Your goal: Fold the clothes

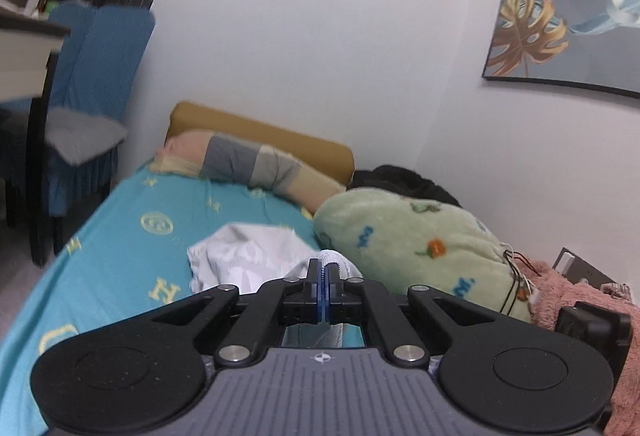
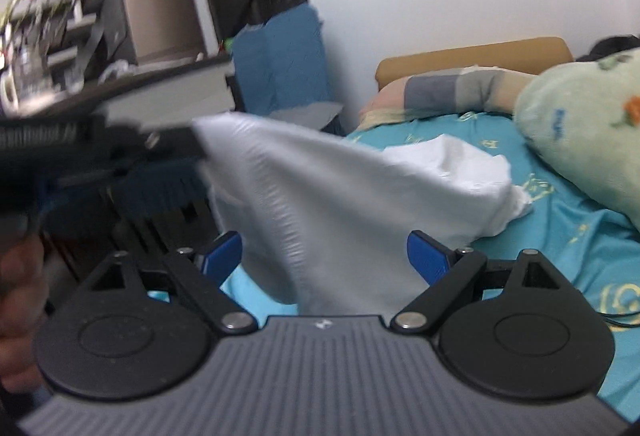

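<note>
Over bed [image 1: 120,256] | left claw [image 1: 324,272] pinching white garment [image 1: 240,256] | right claw [image 2: 324,256] apparently agape

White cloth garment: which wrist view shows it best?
Right wrist view. The white cloth garment stretches from the left gripper, pinching its corner, down to the teal bedsheet. In the left wrist view only a crumpled part shows behind the shut fingers.

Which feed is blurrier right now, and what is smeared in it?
Right wrist view: motion blur smears the left hand-held gripper, the shelves behind it and the white garment. Left wrist view: sharper, though the fisheye bends the wall and picture.
</note>
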Available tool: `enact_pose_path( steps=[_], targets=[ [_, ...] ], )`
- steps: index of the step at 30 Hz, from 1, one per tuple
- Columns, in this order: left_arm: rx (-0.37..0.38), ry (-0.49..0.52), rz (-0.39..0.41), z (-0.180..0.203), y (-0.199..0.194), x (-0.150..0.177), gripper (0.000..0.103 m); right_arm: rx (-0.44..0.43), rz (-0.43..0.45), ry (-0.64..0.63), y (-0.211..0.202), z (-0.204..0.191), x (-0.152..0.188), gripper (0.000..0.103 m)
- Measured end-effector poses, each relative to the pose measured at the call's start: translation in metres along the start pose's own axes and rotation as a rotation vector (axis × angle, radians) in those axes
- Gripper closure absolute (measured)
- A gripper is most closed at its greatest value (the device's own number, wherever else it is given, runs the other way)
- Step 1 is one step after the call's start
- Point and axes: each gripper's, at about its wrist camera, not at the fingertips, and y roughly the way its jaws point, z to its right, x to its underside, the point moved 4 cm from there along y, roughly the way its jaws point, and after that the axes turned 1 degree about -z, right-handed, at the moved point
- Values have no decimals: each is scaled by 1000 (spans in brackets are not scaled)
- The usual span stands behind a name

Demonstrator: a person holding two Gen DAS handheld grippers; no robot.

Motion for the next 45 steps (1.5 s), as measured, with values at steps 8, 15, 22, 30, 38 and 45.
enact_pose_path(
  steps=[8, 15, 22, 30, 38, 45],
  targets=[
    [-17, -29, -65, -17, 23, 13, 102, 103, 1, 207, 17, 45, -4, 12],
    [-21, -35, 4, -7, 17, 2, 102, 203, -40, 226, 4, 61, 5, 12],
    [116, 2, 31, 24, 2, 1, 102, 386, 256, 117, -56, 61, -25, 12],
    [156, -32, -43, 33, 20, 17, 102, 340, 53, 80, -35, 76, -12, 12],
    [79, -7, -73, 26, 27, 22, 102, 594, -94, -28, -2, 71, 14, 12],
    [41, -22, -219, 29, 53, 51, 103, 803, 261, 145, -78, 95, -15, 12]
  ],
)
